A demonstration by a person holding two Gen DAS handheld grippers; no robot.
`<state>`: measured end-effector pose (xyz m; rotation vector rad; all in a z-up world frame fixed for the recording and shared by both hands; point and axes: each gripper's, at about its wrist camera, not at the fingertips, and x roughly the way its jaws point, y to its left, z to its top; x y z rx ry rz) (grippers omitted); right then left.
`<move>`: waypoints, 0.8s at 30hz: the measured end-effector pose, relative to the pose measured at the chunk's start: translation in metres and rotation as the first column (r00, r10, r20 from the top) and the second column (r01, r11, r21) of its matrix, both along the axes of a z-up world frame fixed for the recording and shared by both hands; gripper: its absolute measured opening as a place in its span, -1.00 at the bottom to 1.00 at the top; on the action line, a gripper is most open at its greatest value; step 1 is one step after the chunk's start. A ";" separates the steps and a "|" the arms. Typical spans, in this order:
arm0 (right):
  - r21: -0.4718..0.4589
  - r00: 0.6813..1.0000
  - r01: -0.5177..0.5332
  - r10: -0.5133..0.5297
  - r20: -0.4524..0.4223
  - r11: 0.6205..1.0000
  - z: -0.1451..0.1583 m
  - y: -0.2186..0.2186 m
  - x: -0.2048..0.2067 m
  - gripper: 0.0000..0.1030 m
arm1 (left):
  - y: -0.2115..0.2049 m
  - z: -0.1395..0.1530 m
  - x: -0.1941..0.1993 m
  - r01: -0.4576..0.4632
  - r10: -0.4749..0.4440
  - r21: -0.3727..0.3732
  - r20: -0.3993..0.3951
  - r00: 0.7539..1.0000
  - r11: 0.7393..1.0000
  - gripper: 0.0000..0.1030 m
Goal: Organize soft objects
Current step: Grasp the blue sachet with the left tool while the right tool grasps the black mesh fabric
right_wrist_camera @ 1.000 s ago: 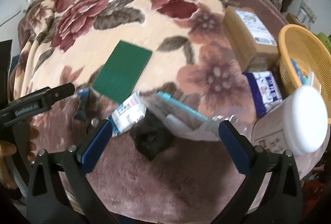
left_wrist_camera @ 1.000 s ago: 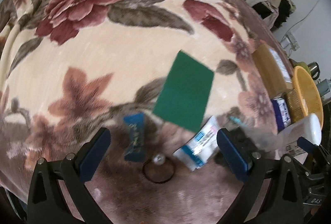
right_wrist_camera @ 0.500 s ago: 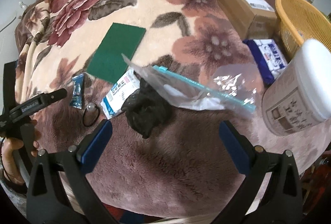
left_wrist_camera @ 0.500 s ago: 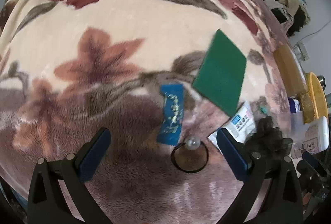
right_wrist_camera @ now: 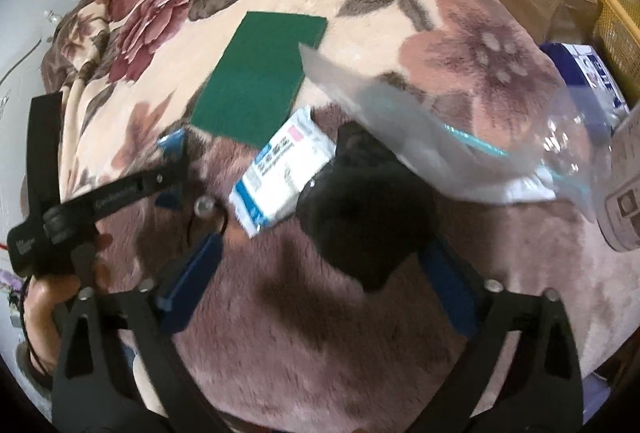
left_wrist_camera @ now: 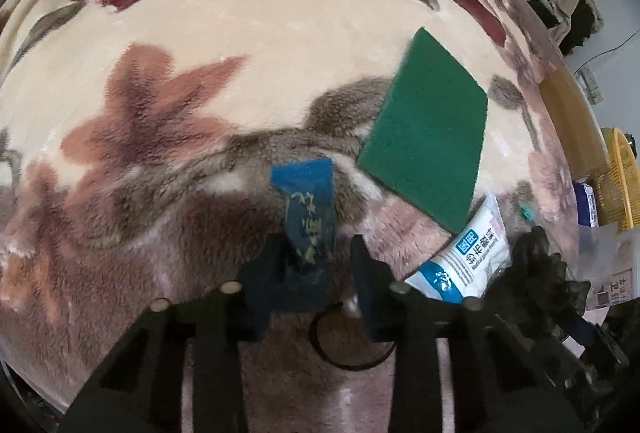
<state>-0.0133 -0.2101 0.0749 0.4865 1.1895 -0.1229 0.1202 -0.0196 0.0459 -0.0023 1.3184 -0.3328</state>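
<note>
Soft objects, lot on floral blanket [left_wrist_camera: 280, 45], listed near to far.

1. Blue sachet [left_wrist_camera: 306, 209]: lies between the fingers of your left gripper [left_wrist_camera: 316, 253], whose jaws have just been closing from wide to narrow around its near end (pads look to be on it; the grip reads as made or nearly so).
2. Black hair tie [left_wrist_camera: 352, 357] with pearl bead: flat on the blanket, just below those fingers, not gripped.
3. Black cloth bundle [right_wrist_camera: 360, 209]: sits between the fingers of your right gripper [right_wrist_camera: 320, 273], jaws wide though they have just been closing slightly; pads not yet on it.
4. White wipes packet [right_wrist_camera: 284, 177]: touching the bundle.
5. Clear zip bag [right_wrist_camera: 460, 145]: overlapping the bundle.
6. Green scouring pad [right_wrist_camera: 256, 73]: farther off, untouched.
</note>
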 end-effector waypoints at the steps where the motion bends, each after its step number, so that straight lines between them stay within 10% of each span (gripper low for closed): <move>1: 0.001 1.000 0.007 -0.007 0.000 1.000 -0.001 -0.001 0.002 0.67 | 0.000 -0.001 0.001 0.002 -0.002 -0.005 -0.004 1.000 1.000 -0.57; 8: -0.020 1.000 -0.026 0.026 0.013 0.999 -0.002 -0.004 0.007 -0.30 | 0.018 0.007 -0.007 0.003 -0.003 -0.039 0.003 1.000 0.999 -0.64; 24: -0.041 0.995 -0.043 0.047 0.086 0.998 0.034 -0.002 -0.004 -0.36 | 0.036 0.041 -0.032 0.021 -0.017 -0.075 0.057 0.998 0.997 -0.63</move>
